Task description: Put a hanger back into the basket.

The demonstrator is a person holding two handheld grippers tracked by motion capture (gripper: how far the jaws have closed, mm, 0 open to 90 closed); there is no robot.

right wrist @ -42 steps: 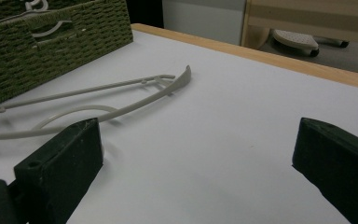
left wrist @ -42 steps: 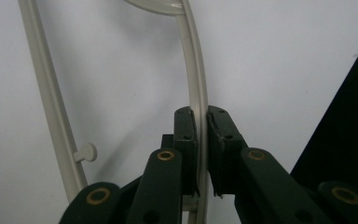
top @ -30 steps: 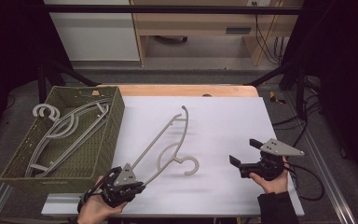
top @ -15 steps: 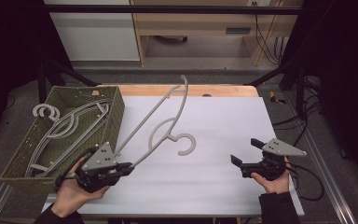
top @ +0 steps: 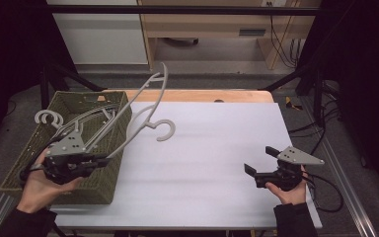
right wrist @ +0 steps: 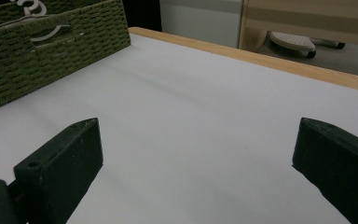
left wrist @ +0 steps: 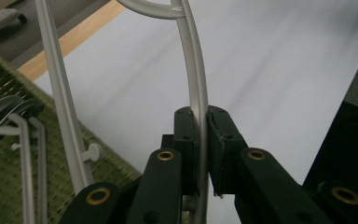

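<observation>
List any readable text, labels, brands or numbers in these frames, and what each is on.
None can be read. The grey hanger, the green woven basket, the white table top, the left gripper and the right gripper carry no visible print. The background cabinet's small dark plate is too blurred to read.

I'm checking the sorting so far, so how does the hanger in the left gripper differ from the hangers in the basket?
The held hanger is clamped by one arm in the left gripper and tilts up in the air, its hook above the table. The basket hangers lie loose inside the green basket, one hook over its rim. All are pale grey and look like the same type.
</observation>
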